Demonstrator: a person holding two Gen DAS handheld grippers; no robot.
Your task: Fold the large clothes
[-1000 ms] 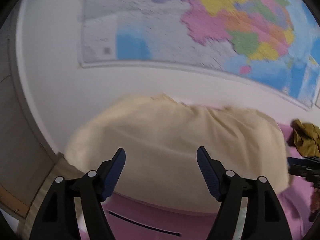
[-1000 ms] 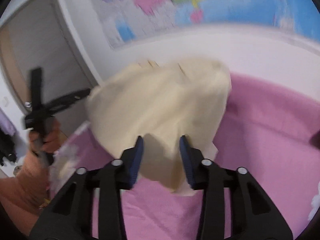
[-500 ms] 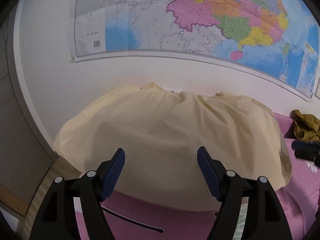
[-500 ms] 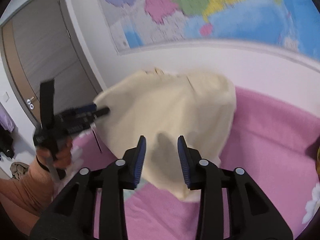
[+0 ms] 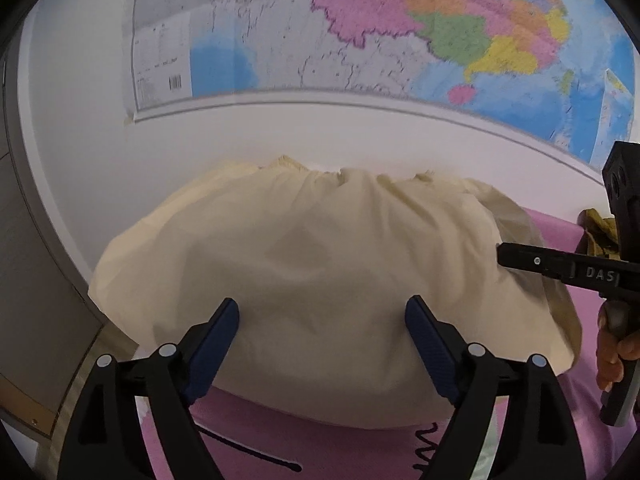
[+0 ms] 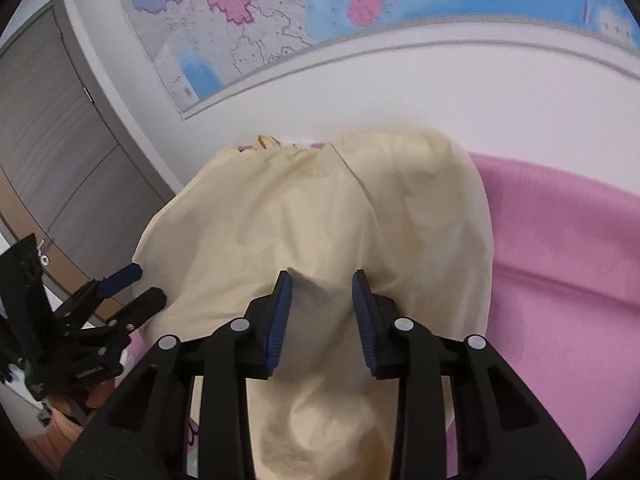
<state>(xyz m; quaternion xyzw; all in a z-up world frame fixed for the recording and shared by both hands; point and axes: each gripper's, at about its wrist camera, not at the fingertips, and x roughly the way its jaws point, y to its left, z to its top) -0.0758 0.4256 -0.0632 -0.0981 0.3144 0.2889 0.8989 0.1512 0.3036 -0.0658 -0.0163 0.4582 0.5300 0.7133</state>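
Note:
A large cream garment [image 5: 320,264] lies spread flat on the pink bedspread [image 5: 360,448] against the wall, its gathered edge at the far side. My left gripper [image 5: 322,316] hovers over the garment's near edge; its jaws are opening, with nothing between them. In the right wrist view the cream garment [image 6: 320,208] runs away from me. My right gripper [image 6: 322,296] is low over its near part, jaws narrow and closing, pads not pressing cloth. The left gripper [image 6: 132,288] shows at that garment's left edge. The right gripper [image 5: 504,252] reaches in from the right.
A coloured wall map [image 5: 400,32] hangs above the bed. A grey door [image 6: 52,152] stands at the left. An olive cloth [image 5: 596,228] lies at the far right of the bed. A black cord [image 5: 248,452] rests on the pink bedspread [image 6: 560,260] near me.
The right gripper has moved forward and lower over the garment, and its jaws have narrowed slightly. The left jaws stand a little wider. The right gripper now reaches over the garment's right edge.

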